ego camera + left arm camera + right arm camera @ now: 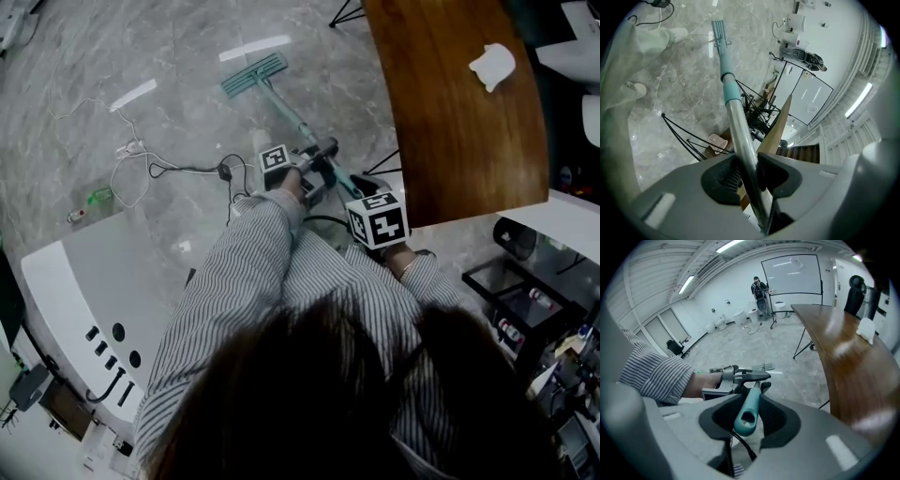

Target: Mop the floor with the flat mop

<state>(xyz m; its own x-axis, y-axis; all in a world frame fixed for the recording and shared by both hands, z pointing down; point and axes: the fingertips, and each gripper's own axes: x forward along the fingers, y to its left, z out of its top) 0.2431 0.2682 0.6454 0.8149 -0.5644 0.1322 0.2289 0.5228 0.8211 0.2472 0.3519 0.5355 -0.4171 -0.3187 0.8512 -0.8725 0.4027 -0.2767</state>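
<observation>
Fingers (pixel 725 177) of the left gripper (pixel 749 174) are clamped tight on the bare metal pole (pixel 739 133), one pad on each side. The right gripper (pixel 749 414) is closed too, its fingers (pixel 777 420) pinching the teal grip (pixel 746 411) at the very top of the handle.

The grey marble floor (pixel 187 103) fills most of the head view. The curved wooden surface (pixel 459 112) runs along the right, and a white unit (pixel 84 281) sits at the lower left. The person's striped sleeves (pixel 244 272) reach forward to both grippers.

The flat mop (pixel 281 103) slants away from the person, left of the wooden surface. Its mop head (pixel 254 75) is down on the floor out in front. The left gripper (pixel 319 169) holds lower on the shaft and the right gripper (pixel 367 199) sits above it, nearer the body.

A crumpled white cloth (pixel 492 66) lies on the wooden surface. Loose cables (pixel 141 169) trail across the floor to the left of the mop, well apart from its head.
</observation>
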